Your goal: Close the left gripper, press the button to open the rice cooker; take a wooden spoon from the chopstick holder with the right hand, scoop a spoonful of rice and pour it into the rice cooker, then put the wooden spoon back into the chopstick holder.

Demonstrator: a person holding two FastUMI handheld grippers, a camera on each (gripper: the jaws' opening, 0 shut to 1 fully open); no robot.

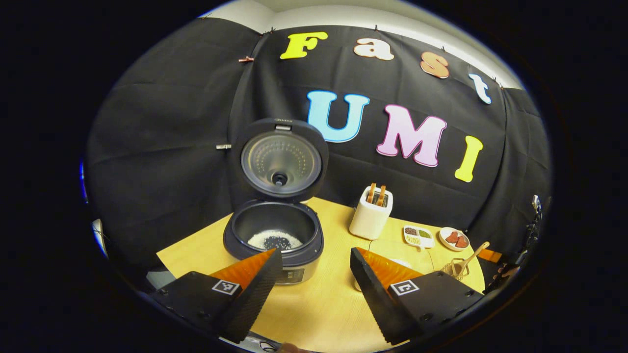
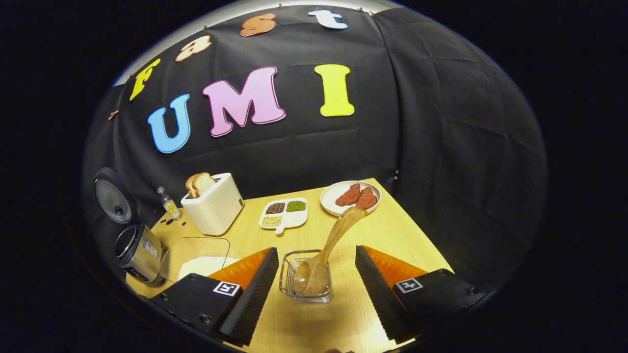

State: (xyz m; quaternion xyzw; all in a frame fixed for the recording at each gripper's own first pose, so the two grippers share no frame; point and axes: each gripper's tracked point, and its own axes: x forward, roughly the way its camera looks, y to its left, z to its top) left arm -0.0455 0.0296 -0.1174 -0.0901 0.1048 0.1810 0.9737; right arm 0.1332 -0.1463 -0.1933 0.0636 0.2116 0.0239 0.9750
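Cooker: rice cooker is standing lid-up, rice inside.
Spoon: wooden spoon is leaning bowl-down in chopstick holder.
Tongs: left tongs and right tongs are both gaping, empty.

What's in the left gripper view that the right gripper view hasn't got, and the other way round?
Left gripper view: you look into the open rice cooker and see white rice in its pot, past the open left claw.
Right gripper view: a small bottle beside the toaster, and the open right claw.
Both: the toaster, the divided dish, the plate, and the wooden spoon standing in the chopstick holder.
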